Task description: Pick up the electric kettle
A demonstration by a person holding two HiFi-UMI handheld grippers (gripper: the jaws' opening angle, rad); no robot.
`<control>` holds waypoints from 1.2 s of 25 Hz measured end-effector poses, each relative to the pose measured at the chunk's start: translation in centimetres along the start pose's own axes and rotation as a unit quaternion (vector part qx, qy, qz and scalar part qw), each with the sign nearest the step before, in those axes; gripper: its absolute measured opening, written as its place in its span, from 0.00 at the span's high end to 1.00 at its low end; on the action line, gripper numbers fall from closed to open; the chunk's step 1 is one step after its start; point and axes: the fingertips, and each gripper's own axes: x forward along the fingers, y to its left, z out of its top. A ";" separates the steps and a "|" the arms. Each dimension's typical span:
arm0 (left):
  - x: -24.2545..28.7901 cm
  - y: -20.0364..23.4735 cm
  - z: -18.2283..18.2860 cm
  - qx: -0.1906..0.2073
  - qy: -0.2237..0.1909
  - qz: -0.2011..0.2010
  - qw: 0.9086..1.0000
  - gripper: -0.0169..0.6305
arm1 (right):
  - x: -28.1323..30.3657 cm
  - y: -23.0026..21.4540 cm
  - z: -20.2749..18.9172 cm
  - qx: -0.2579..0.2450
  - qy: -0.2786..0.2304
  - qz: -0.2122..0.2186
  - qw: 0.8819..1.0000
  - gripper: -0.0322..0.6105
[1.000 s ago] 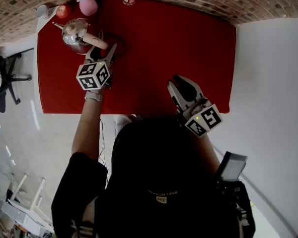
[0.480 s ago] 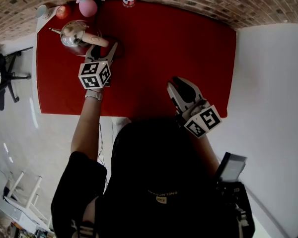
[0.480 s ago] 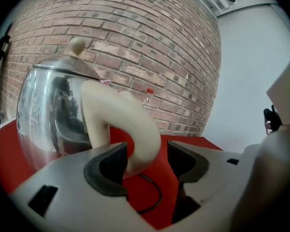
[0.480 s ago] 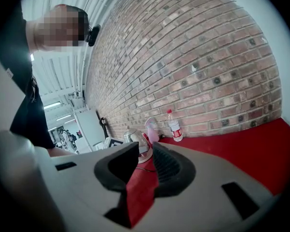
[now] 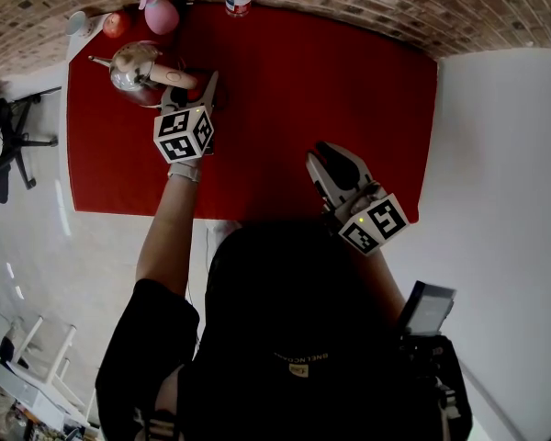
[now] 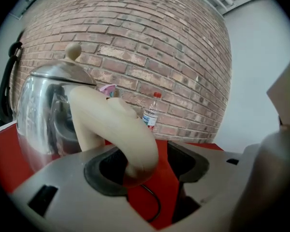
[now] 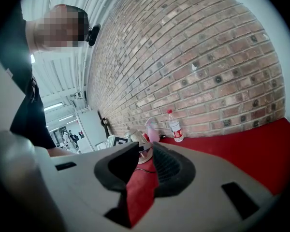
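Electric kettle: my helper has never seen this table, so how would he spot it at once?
On the red tabletop by the brick wall, look at the far left corner. Beside a pink spray bottle is the rounded, shiny steel electric kettle, the only thing with a cream curved handle.

Silver kettle (image 5: 131, 66) with cream handle (image 6: 117, 125) on red cloth (image 5: 303, 90), brown brick wall (image 6: 135, 47)

The left tongs (image 6: 145, 166) have slid further around the kettle handle (image 6: 117, 129)
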 end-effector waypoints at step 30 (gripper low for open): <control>-2.3 0.3 0.4 0.056 0.010 -0.014 0.998 0.78 | 1.6 1.0 -0.1 -0.007 0.013 0.043 0.999 0.82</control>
